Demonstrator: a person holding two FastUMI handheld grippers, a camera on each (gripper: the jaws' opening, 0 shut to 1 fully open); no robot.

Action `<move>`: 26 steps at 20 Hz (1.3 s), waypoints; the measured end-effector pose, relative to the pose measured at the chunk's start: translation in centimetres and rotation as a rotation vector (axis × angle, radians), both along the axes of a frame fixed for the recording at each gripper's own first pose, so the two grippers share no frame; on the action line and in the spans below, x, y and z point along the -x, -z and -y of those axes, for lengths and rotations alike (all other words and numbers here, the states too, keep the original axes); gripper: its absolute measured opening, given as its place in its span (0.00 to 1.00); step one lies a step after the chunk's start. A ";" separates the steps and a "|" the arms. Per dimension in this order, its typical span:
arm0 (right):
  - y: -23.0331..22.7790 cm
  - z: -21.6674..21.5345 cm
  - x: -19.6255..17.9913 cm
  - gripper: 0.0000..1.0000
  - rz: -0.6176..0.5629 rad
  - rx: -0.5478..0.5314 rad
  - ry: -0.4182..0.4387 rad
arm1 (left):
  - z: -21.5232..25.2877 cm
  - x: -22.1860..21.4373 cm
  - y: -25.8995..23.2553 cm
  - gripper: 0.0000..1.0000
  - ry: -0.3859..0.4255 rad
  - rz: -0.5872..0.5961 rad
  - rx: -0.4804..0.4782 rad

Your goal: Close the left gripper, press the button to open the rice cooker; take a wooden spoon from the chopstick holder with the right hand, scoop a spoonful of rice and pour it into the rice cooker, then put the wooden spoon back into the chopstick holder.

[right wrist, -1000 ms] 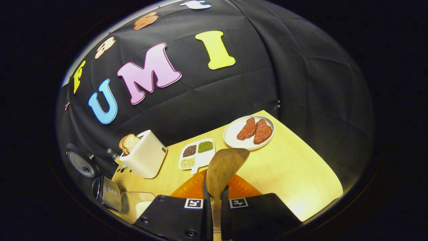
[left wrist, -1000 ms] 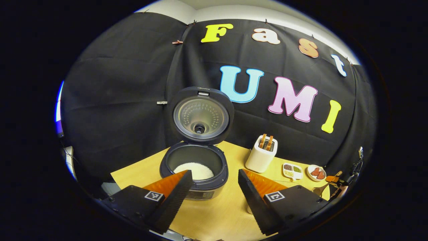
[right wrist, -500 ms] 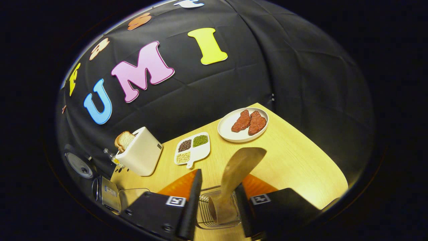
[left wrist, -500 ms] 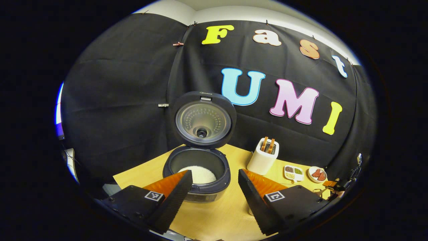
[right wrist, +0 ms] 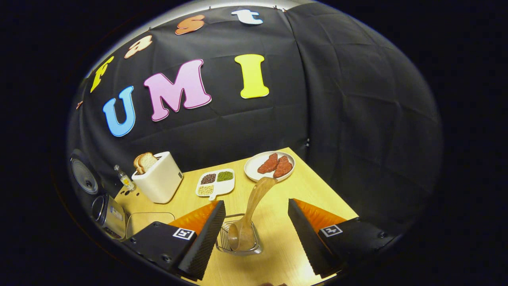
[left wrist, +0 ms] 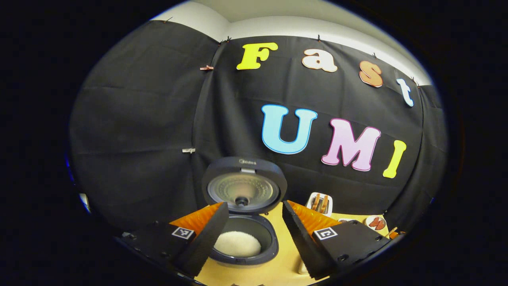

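right gripper (right wrist: 254, 234) now spread, released | wooden spoon (right wrist: 248, 222) back in chopstick holder (right wrist: 238, 242) | left gripper (left wrist: 254, 234) open

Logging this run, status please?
Both tools open: left tool, right tool. Wooden spoon back in chopstick holder. Rice cooker open. No obstruction.

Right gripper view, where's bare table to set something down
The widest bare stretch of table lies right of the chopstick holder, below the plate of meat. A smaller gap sits between the holder and the divided bean dish. The far left is crowded: toaster, small bottle, rice cooker.
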State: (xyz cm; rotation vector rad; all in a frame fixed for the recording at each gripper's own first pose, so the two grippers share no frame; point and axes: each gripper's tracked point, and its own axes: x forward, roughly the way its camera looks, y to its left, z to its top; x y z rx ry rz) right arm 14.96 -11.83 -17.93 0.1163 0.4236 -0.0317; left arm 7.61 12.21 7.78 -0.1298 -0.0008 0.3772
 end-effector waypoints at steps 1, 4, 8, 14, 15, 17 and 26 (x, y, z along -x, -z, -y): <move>-0.5 -0.1 0.6 0.99 0.007 0.017 -0.006 | -0.7 -0.6 -1.0 0.94 0.005 0.011 -0.006; -2.0 -1.4 1.5 0.98 0.020 0.057 -0.047 | -2.4 -3.1 -3.2 0.94 0.033 0.013 0.007; -4.3 -2.7 3.1 0.99 0.061 0.093 -0.082 | -5.3 -6.6 -5.4 0.94 0.036 0.002 0.036; -6.2 -4.9 5.0 0.99 0.099 0.111 -0.112 | -9.5 -12.4 -5.1 0.94 0.028 -0.111 0.058; -6.3 -5.3 5.4 0.99 0.101 0.106 -0.119 | -9.8 -13.1 -4.6 0.94 0.023 -0.137 0.066; -6.1 -6.0 6.0 0.99 0.098 0.095 -0.124 | -9.8 -14.8 -3.5 0.94 0.029 -0.186 0.097; -4.3 -7.0 6.9 0.99 0.072 0.059 -0.140 | -7.6 -13.6 0.2 0.98 0.000 -0.358 0.017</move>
